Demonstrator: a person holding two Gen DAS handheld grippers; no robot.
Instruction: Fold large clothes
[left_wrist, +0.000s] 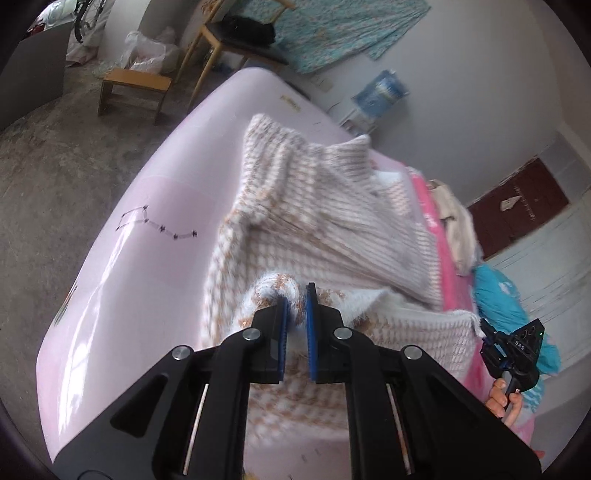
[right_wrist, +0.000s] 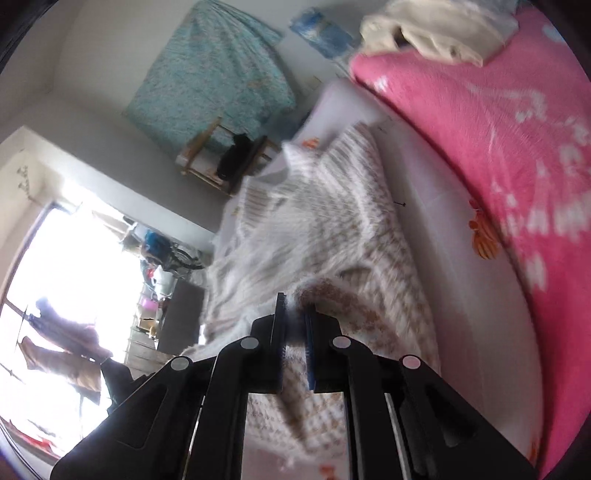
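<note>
Sprawling across a pale pink bed (left_wrist: 147, 206), the knitted sweater (left_wrist: 325, 206) is a fluffy white-and-tan houndstooth piece with a ribbed turtleneck collar (left_wrist: 351, 155); part of it is lifted off the bed and folded over itself, and its far portion is blurred in both views. A rolled bunch of its near edge sits between the blue pads of the left hand-held gripper (left_wrist: 296, 310), whose jaws stand nearly together, clamped on the fabric. Seen from the left wrist, this gripper points forward and slightly down over the bed's near corner.

From the right wrist, the right hand-held gripper (right_wrist: 294, 321) likewise has its jaws drawn close with a fuzzy ridge of the sweater (right_wrist: 306, 236) pinched between the pads, the cloth stretching away from it toward the collar. In the left wrist view that same right hand-held gripper (left_wrist: 511, 350) shows at the right edge, raised above the bed, gripped from below by the person's right hand (left_wrist: 504, 400), its fingers curled round the handle; it meets the sweater's other near corner.

Beside the sweater lies a bright pink quilt (right_wrist: 498, 155) with white print, and cream clothes (right_wrist: 436, 33) are heaped at its far end. A wooden chair (left_wrist: 236, 40) and a low wooden stool (left_wrist: 133, 86) stand on the grey floor (left_wrist: 55, 177) beyond the bed, under a teal patterned cloth (right_wrist: 210, 70) hung on the wall.
</note>
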